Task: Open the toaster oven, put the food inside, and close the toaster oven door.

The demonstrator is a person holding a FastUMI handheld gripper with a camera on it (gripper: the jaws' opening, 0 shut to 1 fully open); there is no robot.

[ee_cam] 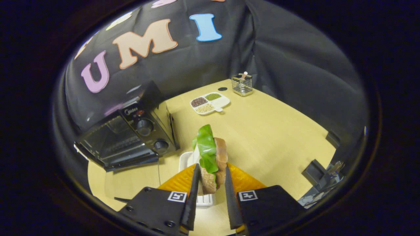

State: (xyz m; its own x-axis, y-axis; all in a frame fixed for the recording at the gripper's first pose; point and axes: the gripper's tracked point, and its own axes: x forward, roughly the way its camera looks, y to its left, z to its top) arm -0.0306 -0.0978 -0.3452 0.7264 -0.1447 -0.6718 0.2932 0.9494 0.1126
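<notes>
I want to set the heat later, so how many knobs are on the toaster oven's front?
2. The upper knob and the lower knob sit on the toaster oven's control panel, beside its open door. The gripper grips the sandwich.

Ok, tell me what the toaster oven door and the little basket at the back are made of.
Toaster oven door: looks like glass in a dark, probably metal frame; the rack shows through it. Basket: seemingly shiny wire metal; it glints. The tool is shut on the sandwich.

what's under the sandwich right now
The sandwich, clamped between the gripper fingers, hangs over a white tray on the wooden table. The sandwich and fingers hide most of the tray.
</notes>
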